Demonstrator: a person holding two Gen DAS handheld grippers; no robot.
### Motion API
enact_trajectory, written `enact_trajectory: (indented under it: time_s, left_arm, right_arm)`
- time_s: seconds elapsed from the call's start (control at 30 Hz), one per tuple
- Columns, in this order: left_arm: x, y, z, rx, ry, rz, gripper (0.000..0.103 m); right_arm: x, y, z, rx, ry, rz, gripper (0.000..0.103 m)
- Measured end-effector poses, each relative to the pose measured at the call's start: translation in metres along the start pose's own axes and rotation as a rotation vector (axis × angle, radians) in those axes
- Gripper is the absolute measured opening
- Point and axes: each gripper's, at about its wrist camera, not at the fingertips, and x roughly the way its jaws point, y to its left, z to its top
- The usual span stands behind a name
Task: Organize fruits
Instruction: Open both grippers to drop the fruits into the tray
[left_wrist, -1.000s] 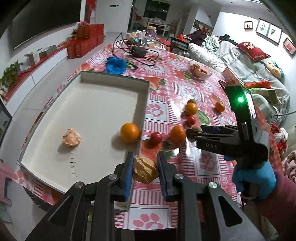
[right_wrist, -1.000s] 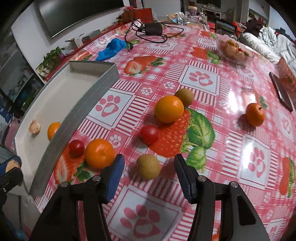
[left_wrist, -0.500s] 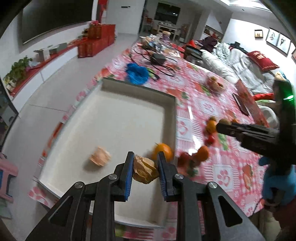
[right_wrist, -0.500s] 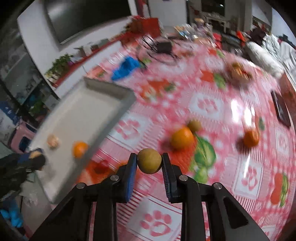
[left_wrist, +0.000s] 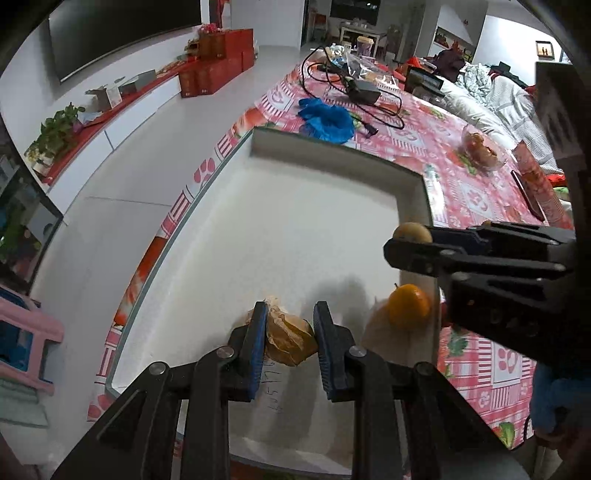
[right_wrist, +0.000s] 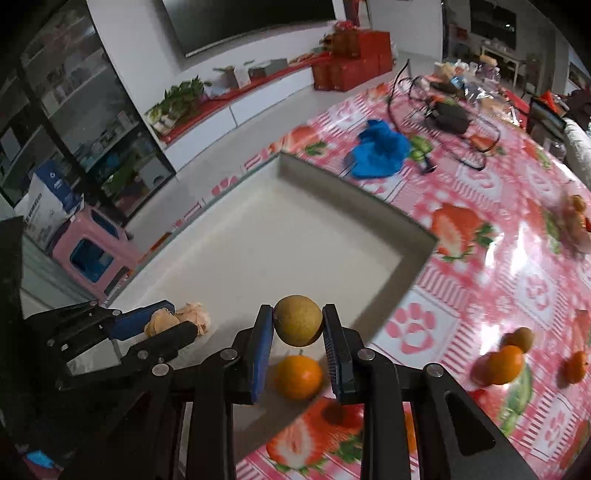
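Mid-transfer step: both tongs carry fruit over the white tray (left_wrist: 229, 280); left tongs (left_wrist: 289, 334) clamped on a papery husked fruit (left_wrist: 290, 341) low over the tray floor, beside a similar one (right_wrist: 194, 315) already lying there; right tongs (right_wrist: 298, 326) clamped on a brown round fruit (right_wrist: 297, 325) above the tray's near edge, over an orange (right_wrist: 298, 376) inside; more fruit waits on the table (right_wrist: 480, 236); next move, I judge: lower, spread the jaws, release clear of the orange

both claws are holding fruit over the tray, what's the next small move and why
Probably lower the left claw a little and open it: its papery husk fruit already hangs over the white tray, beside another husk fruit lying there.
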Motion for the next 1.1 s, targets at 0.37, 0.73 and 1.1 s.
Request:
enact_trajectory:
  time_s: [0.37,0.73,1.1]
  left_arm:
    - [0.005,-0.012,-0.001,0.041,0.015,0.015,0.036]
    - [-0.014,-0.022,0.002,0.046,-0.046,0.07,0.083]
    - [-0.036,-0.065,-0.003,0.08,-0.057,-0.044,0.086]
  right_arm:
    - [0.016,-0.006,0.0,0.017,0.057,0.005,0.029]
    - [-0.02,-0.018,-0.002,0.06,-0.017,0.012,0.098]
    - [-0.083,-0.097,-0.068,0.225,-0.043,-0.076,0.103]
